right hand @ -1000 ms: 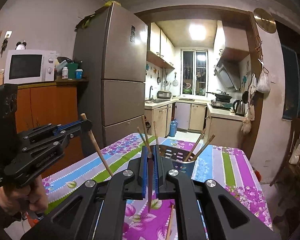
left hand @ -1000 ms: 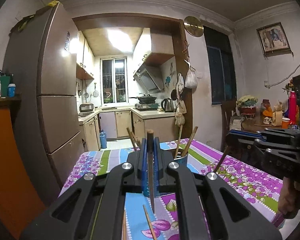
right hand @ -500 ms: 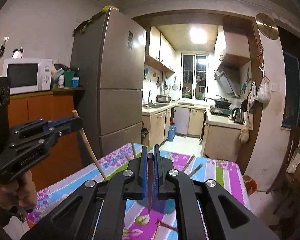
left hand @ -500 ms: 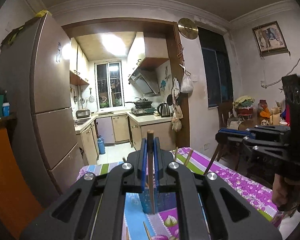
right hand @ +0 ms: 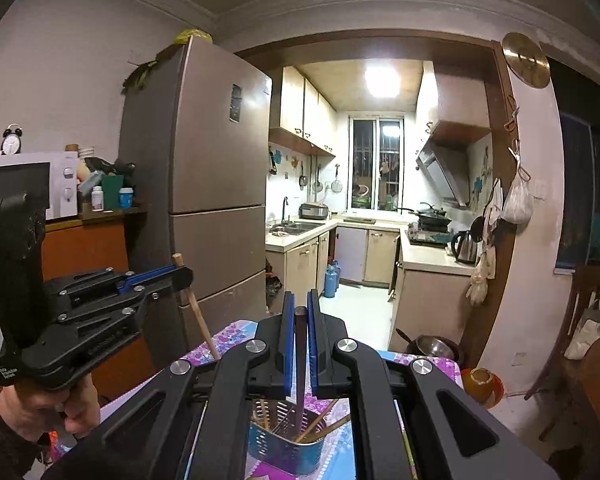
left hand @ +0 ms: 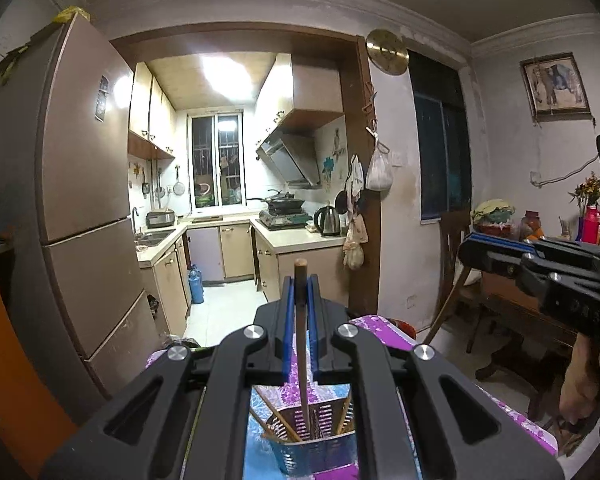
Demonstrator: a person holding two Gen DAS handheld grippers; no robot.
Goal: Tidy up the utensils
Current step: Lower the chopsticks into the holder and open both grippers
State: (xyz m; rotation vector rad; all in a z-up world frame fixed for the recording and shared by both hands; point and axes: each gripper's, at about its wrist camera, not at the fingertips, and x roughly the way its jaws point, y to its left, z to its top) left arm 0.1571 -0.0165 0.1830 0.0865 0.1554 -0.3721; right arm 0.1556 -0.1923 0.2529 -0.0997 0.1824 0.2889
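Left wrist view shows the left gripper (left hand: 300,300) with jaws closed on a pale chopstick (left hand: 302,344) pointing down into the holder (left hand: 316,446) beneath them, while the right gripper (right hand: 298,320) likewise pinches a dark chopstick (right hand: 300,364); releasing off-centre could drop either onto the worktop (left hand: 384,332).

You face a wide doorway (left hand: 236,36) framed in dark wood, opening onto a narrow kitchen with a pale tiled floor (left hand: 224,304). A bright ceiling light (right hand: 382,80) glares above a barred window (left hand: 216,160) on the far wall. To your left stands a tall brown fridge (right hand: 216,184), and beside it a microwave (right hand: 28,184) sits on an orange cabinet (right hand: 88,248). On your right a dark window (left hand: 440,156) breaks the scuffed white wall, with a framed picture (left hand: 554,86) hanging further along.
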